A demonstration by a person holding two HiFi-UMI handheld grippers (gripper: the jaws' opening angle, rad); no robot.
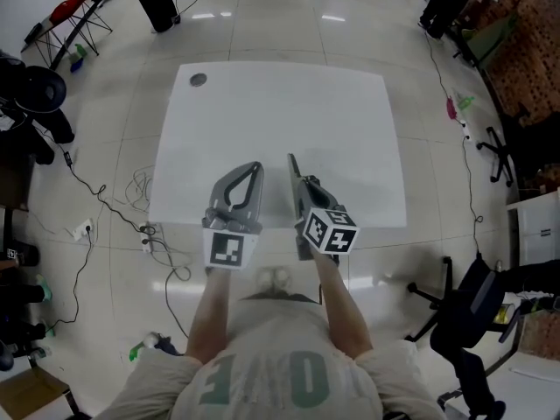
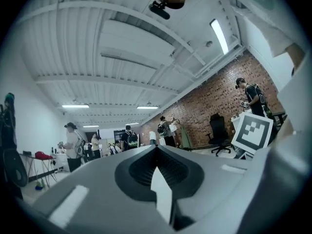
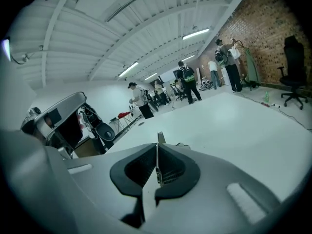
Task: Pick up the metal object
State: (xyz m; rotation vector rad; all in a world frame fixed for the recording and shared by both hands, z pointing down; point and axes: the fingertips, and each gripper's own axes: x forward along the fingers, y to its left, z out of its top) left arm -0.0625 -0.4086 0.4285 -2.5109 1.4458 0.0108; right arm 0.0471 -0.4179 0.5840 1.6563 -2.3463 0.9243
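The metal object point(image 1: 198, 80) is a small dark round disc lying near the far left corner of the white table point(image 1: 350, 121). Both grippers hover over the table's near edge, far from the disc. My left gripper point(image 1: 255, 167) has its jaws meeting at the tips with nothing between them. In the left gripper view it point(image 2: 156, 147) points up at the ceiling, and neither table nor disc shows. My right gripper point(image 1: 291, 159) is turned on its side and shut. In the right gripper view its jaws point(image 3: 158, 141) press together over the white tabletop and hold nothing.
Cables point(image 1: 131, 191) trail on the tiled floor left of the table. Dark stands and gear point(image 1: 35, 103) crowd the left side. A black office chair point(image 1: 459, 309) stands at the near right. Several people stand far off by a brick wall point(image 2: 214, 101).
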